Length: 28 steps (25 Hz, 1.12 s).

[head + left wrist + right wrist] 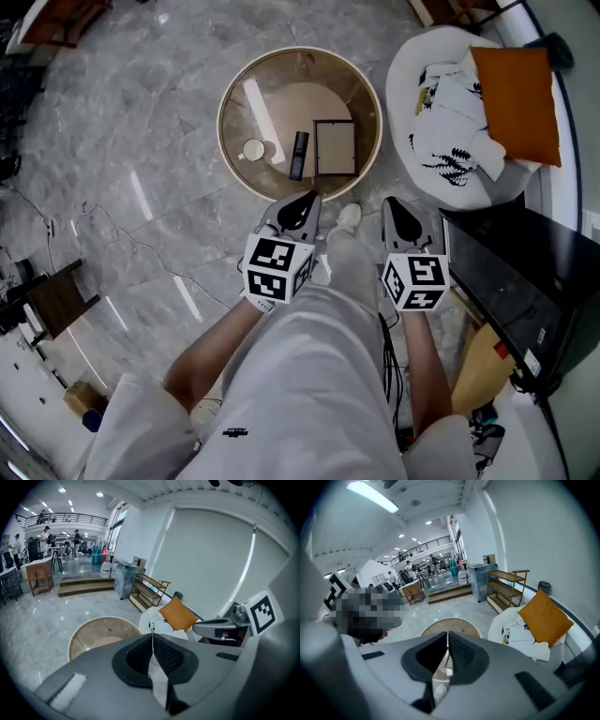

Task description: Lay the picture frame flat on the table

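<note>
One round glass-topped table (223,122) stood on the grey marble floor (131,131), with a white armchair (412,80) just beside it bearing an orange cushion (514,101). Over the person's legs (309,375), clear of the table, the left gripper (303,202) was clenched on nothing, and the right gripper (401,206) was likewise closed and empty. The picture frame (335,147) lay flat on the tabletop, a dark remote (298,155) just beside it and a white cup (253,149) further left.
</note>
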### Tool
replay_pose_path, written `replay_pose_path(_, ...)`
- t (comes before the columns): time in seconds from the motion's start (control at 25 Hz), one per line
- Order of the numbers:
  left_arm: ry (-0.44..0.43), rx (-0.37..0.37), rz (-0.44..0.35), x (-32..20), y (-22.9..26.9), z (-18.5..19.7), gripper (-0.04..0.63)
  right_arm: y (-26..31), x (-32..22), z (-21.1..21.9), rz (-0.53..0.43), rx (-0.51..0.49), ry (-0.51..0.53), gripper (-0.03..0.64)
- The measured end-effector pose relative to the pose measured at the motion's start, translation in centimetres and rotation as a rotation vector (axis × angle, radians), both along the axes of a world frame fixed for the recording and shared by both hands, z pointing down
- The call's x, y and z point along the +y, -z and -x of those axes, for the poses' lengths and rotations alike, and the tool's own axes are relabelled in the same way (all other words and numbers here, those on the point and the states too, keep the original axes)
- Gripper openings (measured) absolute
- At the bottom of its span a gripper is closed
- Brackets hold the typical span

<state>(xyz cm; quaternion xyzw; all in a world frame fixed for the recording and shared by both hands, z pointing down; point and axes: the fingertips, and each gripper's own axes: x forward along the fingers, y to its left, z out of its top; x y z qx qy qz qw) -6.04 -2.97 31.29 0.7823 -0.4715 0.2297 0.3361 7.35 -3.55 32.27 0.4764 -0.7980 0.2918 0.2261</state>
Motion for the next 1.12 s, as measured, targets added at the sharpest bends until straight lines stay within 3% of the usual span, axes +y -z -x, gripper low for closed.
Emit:
replay_pose_path(0.52, -0.017, 0.019, -0.151, 1.0, 10.0, 0.8, 0.008, 10.0, 1.4, -1.6, -0.132, 0.015, -0.007, 0.012)
replay_pose_path(1.12, -0.056, 0.03, -0.241, 2.3, 14.3, 0.3, 0.008, 14.2, 3.5, -2.2, -0.226, -0.022, -0.038, 0.012)
